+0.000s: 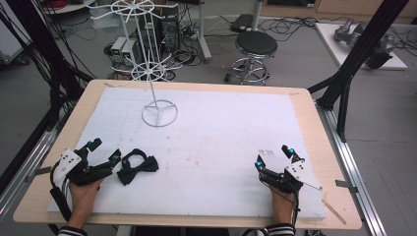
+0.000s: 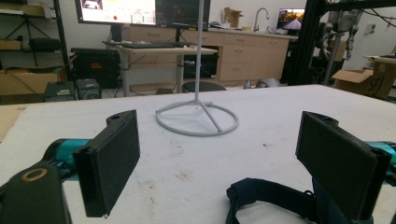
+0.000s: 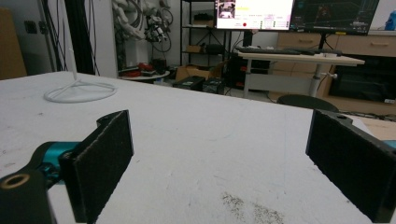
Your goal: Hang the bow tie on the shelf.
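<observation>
The main risk sat at the lower left of the high view, where the left gripper (image 1: 102, 156) lay with its jaws spread wide, nothing held, just beside a dark bow tie (image 1: 137, 166). The tie was soft cloth with a thin loop of strap; a pinch could have caught only the strap, letting the bow dangle or slip free. In the left gripper view the strap (image 2: 268, 196) curled at the bottom, close under the right-hand pad (image 2: 334, 161), though whether they touched I could not tell.

At the upper left stood a white wire stand (image 1: 159, 112), a slim pole on a ring base with spoked wheels above. It looked light and top-heavy, so a snagged strap or a knock might have tipped it.

The right gripper (image 1: 277, 156), low and right, was also wide open and empty, resting on the white foam-like board (image 1: 221, 128), which was scuffed and speckled. The pads were flat, black and coarse.
</observation>
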Tool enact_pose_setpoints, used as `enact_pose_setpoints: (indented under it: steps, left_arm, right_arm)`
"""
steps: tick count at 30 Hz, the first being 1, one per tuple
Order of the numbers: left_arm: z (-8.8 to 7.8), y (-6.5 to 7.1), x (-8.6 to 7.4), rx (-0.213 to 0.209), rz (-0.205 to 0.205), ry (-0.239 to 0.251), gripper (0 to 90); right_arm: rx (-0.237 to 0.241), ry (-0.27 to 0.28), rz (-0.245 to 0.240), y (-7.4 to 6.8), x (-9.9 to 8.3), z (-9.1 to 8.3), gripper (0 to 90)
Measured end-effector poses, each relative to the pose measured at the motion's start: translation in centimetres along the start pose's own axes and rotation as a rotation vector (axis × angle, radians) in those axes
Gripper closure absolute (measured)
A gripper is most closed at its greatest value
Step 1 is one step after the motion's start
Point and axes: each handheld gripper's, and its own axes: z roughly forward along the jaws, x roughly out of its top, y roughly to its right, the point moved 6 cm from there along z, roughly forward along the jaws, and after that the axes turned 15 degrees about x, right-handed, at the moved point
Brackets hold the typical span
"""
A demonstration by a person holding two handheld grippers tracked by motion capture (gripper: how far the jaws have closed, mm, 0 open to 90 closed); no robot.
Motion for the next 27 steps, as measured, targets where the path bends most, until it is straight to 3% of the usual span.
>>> enact_pose_setpoints:
  steps: [27]
  left_arm:
    - [-0.04,-0.02,0.01,0.002,0.003,0.000,13.7]
  right_arm:
    - [-0.011,0.004,0.002,-0.06,0.00,-0.06,6.5]
